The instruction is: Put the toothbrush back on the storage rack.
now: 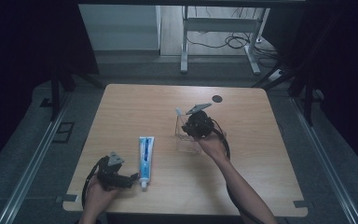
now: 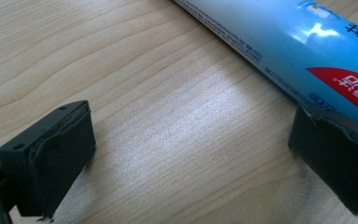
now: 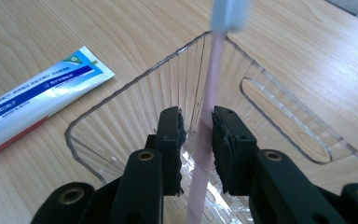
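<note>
Now one toothbrush (image 3: 210, 107) stands in one clear box (image 1: 188, 138) between the nearly closed right hand-held gripper (image 3: 196, 127); one toothpaste tube (image 1: 146, 156) lies at 8 o'clock, beside the wide-apart left hand-held gripper (image 1: 131, 179), on a wooden desk (image 1: 251, 154).

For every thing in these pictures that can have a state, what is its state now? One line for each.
Clear plastic ribbed holder: upright on the table, toothbrush inside.
Pink toothbrush with a pale blue head: standing in the holder, between the right jaws.
Blue and white toothpaste tube: lying flat, cap on.
Left gripper: open, one jaw at the tube.
Right gripper: jaws close around the toothbrush, small gap visible.
</note>
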`<action>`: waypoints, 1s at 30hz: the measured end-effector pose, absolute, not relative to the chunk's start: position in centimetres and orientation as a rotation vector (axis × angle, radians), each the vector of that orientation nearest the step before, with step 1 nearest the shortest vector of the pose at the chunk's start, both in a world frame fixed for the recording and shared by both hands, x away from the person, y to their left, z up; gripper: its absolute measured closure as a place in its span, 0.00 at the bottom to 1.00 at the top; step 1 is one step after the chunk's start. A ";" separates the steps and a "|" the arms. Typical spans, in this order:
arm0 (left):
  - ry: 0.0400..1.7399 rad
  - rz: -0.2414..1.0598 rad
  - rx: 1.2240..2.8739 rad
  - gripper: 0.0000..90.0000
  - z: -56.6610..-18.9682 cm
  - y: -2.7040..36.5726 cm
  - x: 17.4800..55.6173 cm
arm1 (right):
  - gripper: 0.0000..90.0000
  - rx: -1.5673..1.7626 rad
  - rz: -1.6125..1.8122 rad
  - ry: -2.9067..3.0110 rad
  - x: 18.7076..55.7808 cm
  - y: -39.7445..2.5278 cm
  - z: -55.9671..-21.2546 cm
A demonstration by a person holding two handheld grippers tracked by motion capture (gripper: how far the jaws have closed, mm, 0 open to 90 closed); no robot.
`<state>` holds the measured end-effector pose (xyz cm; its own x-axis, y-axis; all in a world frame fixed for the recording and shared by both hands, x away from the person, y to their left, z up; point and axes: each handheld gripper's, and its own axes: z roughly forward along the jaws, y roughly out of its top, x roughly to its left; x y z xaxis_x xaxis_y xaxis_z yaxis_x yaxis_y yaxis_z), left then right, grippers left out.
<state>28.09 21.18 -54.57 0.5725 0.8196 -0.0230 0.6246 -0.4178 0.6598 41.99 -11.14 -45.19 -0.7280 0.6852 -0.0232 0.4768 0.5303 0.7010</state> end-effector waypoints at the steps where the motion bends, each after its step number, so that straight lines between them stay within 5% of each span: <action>1: 1.148 0.404 2.178 0.01 -54.6 21.2 28.1 | 0.79 0.969 1.003 2.475 42.0 -11.1 -45.1; 30: 1.148 0.404 2.178 0.01 -54.6 21.2 28.1 | 0.32 0.935 1.054 2.488 40.4 -12.8 -41.3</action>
